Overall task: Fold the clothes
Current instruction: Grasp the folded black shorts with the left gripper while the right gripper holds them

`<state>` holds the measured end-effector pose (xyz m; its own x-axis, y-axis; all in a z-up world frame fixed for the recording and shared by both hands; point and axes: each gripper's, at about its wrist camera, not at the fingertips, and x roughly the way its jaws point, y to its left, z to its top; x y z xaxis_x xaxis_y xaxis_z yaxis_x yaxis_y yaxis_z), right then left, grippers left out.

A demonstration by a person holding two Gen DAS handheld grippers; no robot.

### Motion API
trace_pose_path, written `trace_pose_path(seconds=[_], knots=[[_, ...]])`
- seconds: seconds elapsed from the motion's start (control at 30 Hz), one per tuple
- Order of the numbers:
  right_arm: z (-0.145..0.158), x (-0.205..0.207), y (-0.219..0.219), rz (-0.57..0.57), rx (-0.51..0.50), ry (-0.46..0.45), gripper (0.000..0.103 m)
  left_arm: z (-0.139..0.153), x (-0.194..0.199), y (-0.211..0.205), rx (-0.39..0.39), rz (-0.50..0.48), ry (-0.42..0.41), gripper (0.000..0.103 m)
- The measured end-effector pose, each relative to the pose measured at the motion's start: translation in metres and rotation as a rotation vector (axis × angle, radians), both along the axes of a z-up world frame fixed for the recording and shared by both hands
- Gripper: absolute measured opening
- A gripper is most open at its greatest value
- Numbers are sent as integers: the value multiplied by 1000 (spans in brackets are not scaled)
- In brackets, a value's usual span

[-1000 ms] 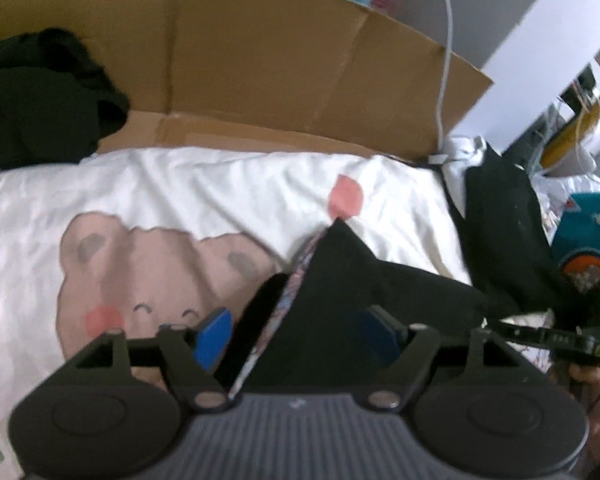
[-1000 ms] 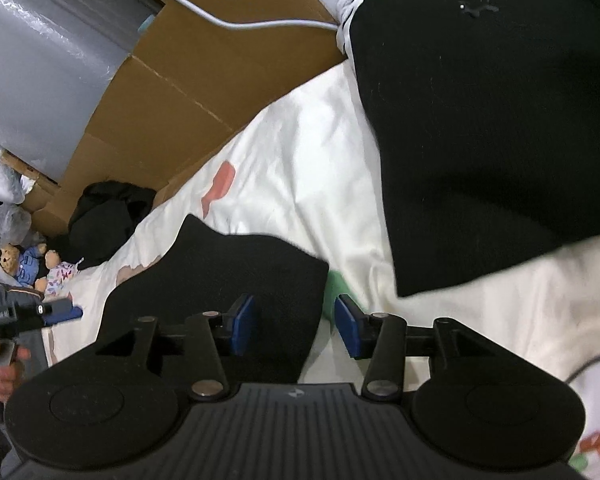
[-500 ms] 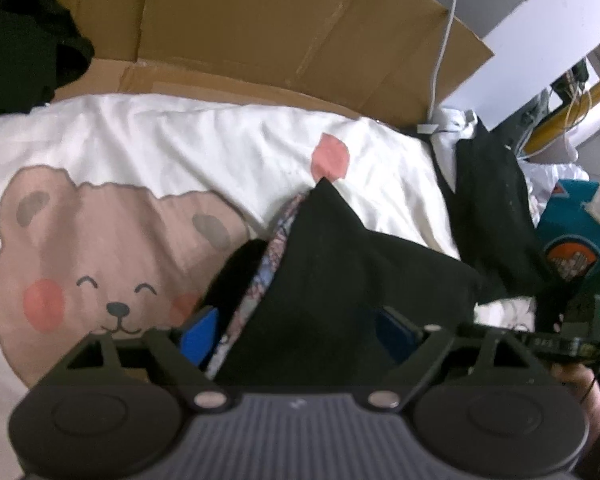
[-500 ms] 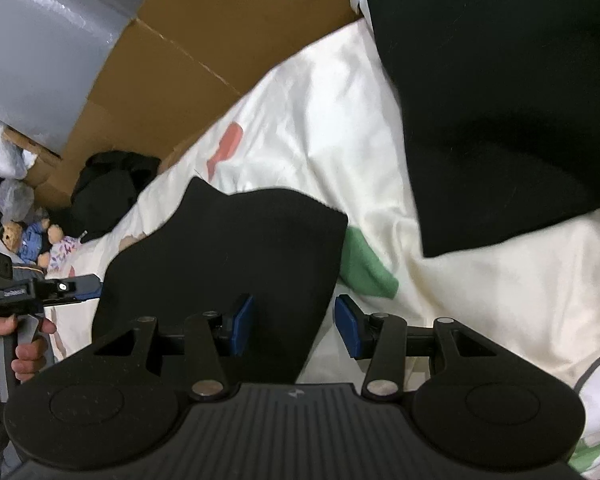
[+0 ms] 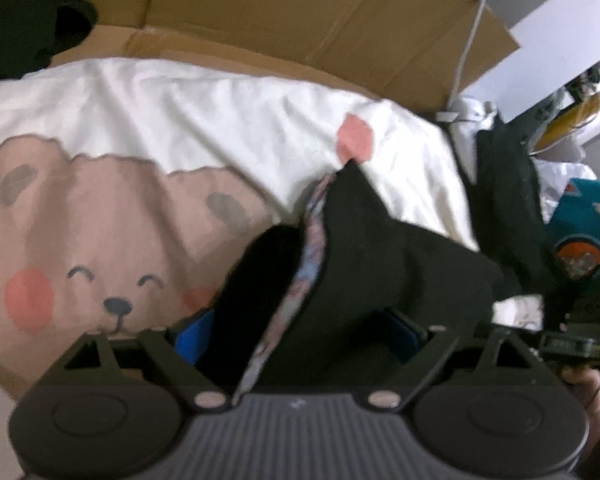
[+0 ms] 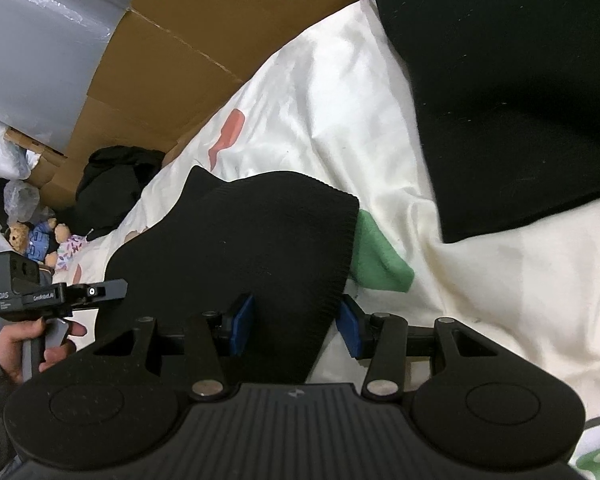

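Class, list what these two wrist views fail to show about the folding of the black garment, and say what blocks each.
- Left view: the left gripper pads' contact with the black garment; cloth covers them.
- Right view: whether the right gripper is pinching the cloth between its pads.
- Both views: the garment's type and full outline, cut off by the gripper bodies.
- Left view: motion blur smears the patterned lining.

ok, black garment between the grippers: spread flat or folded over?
Folded over and bunched, not flat. The black garment peaks above the bear-print sheet, its patterned lining exposed along a doubled edge. How many folds: cannot tell.
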<state>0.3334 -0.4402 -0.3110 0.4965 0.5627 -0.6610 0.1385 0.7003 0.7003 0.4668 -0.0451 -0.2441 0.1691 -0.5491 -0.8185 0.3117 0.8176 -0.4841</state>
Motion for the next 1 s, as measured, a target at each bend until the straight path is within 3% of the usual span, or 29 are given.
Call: trace_pose_path(seconds=[0.4, 0.5, 0.57, 0.77, 0.9, 1.0], knots=[[-3, 6, -3, 7, 30, 9, 50, -19, 22, -14, -38, -129, 64, 87], [-5, 8, -5, 7, 40, 12, 50, -22, 29, -11, -48, -167, 98, 78], [-7, 9, -5, 7, 49, 16, 50, -25, 32, -10, -63, -181, 121, 66], [-8, 9, 0, 13, 31, 13, 50, -24, 35, -15, -60, -226, 145, 68], [-6, 8, 3, 21, 10, 3, 50, -29, 35, -22, -81, -262, 143, 81], [-6, 10, 4, 29, 5, -2, 50, -28, 36, -27, -58, -276, 125, 79]])
